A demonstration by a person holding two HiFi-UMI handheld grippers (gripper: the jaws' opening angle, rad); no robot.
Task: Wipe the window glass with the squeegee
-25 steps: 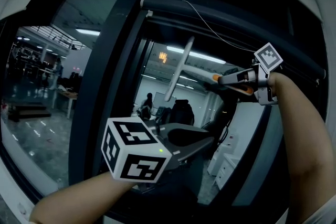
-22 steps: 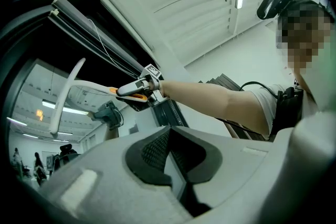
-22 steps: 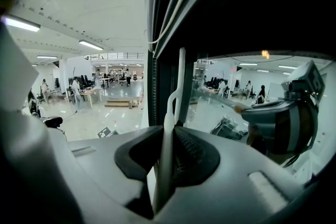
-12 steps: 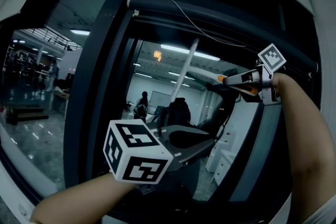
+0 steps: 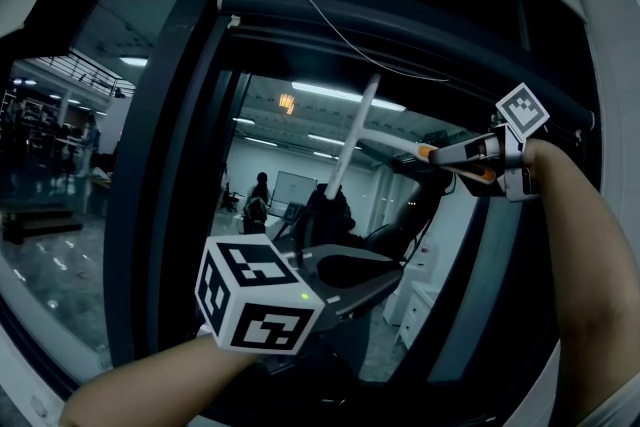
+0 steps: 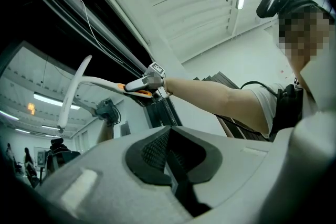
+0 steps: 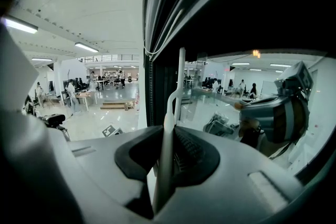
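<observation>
My right gripper is raised toward the upper part of the window glass, its jaws clamped on the pale handle of the squeegee. In the right gripper view the handle runs straight up between the two jaw pads, which press on it from both sides, and it bends at the top to meet the long narrow blade. The blade stands nearly upright, just beside the dark window post. From my head view the blade leans slightly, its top end nearer the dark bar along the top of the window, where a thin cord hangs in a loose curve. The blade lies up against the pane, though I cannot tell whether its edge is actually touching it. My left gripper hangs lower and nearer to me, well apart from the squeegee, with its marker cube facing up. Its jaws are together with nothing between them. The glass mirrors a lit room with ceiling lamps, and my right gripper shows as a reflection in it.
</observation>
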